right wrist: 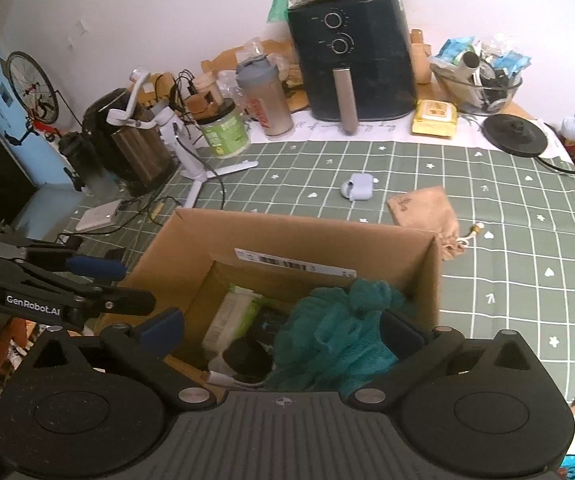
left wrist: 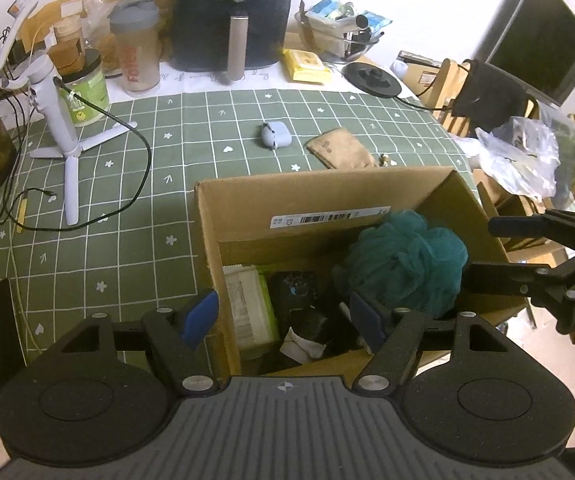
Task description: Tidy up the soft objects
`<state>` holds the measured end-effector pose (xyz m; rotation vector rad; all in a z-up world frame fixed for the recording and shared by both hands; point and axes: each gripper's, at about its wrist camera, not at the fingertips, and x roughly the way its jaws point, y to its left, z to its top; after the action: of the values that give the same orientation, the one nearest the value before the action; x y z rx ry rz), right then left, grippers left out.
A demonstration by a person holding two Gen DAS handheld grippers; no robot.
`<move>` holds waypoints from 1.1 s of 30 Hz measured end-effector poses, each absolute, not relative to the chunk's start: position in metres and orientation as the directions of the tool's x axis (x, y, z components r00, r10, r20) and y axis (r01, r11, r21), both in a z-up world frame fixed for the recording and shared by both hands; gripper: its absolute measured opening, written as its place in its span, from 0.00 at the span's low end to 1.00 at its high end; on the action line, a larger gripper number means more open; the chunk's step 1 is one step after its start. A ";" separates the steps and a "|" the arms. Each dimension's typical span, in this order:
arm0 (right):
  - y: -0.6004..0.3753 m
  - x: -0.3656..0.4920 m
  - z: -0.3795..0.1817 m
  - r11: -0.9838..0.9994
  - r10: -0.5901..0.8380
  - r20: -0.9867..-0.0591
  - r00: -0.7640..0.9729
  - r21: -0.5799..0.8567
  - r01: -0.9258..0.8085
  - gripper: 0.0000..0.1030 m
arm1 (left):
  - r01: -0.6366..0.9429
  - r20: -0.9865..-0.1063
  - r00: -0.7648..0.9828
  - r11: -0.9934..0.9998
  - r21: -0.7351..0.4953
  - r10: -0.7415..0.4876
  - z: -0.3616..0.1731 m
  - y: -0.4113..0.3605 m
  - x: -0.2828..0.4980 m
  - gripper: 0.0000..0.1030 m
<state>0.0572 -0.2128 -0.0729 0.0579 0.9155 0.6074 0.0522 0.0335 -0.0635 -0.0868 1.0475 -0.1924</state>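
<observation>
An open cardboard box [left wrist: 319, 200] [right wrist: 191, 248] stands at the table's near edge. Inside lie a teal mesh bath pouf [left wrist: 407, 264] [right wrist: 335, 328], a white and green packet [left wrist: 251, 304] [right wrist: 231, 316] and a black item [left wrist: 299, 300]. My left gripper [left wrist: 283, 316] is open and empty above the box's near left side. My right gripper [right wrist: 283, 332] is open over the box, with the pouf between its fingers but not squeezed. A grey-blue earbud case [left wrist: 273, 136] [right wrist: 357, 187] and a tan drawstring pouch [left wrist: 341, 150] [right wrist: 427, 216] lie on the green checked cloth beyond the box.
A black air fryer [left wrist: 231, 12] [right wrist: 351, 52], a shaker bottle [left wrist: 135, 52], a green-labelled jar [left wrist: 87, 88], a white gimbal tripod with cable [left wrist: 63, 120], a yellow wipes pack [left wrist: 305, 66] and a glass bowl [right wrist: 479, 84] crowd the back. Chairs and bags [left wrist: 519, 148] stand right.
</observation>
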 end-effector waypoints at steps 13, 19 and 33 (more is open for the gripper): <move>-0.220 0.067 -0.075 0.872 0.454 -0.741 0.494 0.255 -0.418 1.00 | 0.130 -0.838 0.499 0.975 -0.181 -0.223 -0.062 0.035 0.055 0.70; -0.222 0.072 -0.074 0.882 0.430 -0.741 0.516 0.224 -0.414 1.00 | 0.138 -0.827 0.511 0.972 -0.189 -0.233 -0.060 0.035 0.061 0.70; -0.234 0.099 -0.074 0.924 0.314 -0.739 0.596 0.095 -0.369 1.00 | 0.166 -0.807 0.537 0.969 -0.185 -0.246 -0.054 0.030 0.082 0.70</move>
<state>0.0992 -0.2345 -0.0743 -0.0698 0.8433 0.3970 0.0823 0.0298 -0.0542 -0.0896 0.9742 -0.2454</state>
